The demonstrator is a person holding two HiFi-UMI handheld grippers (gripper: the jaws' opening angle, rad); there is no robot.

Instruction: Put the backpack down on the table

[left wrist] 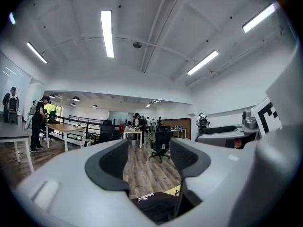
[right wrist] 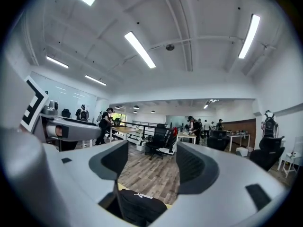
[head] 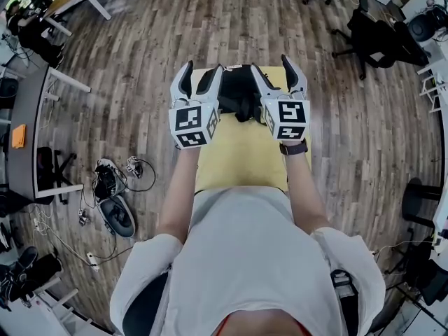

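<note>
The black backpack (head: 238, 93) lies on the far end of a small yellow table (head: 241, 159). Both grippers are held level above it, side by side. My left gripper (head: 199, 75) is over the backpack's left side and my right gripper (head: 274, 72) over its right side. In the left gripper view the left gripper (left wrist: 149, 160) stands open with nothing between its jaws, and the backpack (left wrist: 156, 205) shows low beneath them. The right gripper (right wrist: 147, 162) is also open and empty, with the backpack (right wrist: 139, 205) below it. Neither gripper touches the backpack.
Wooden floor surrounds the table. Bags and cables (head: 112, 187) lie on the floor to the left, beside a grey desk (head: 24, 117). Black office chairs (head: 371, 37) stand at the far right. People stand at desks (left wrist: 137, 126) across the room.
</note>
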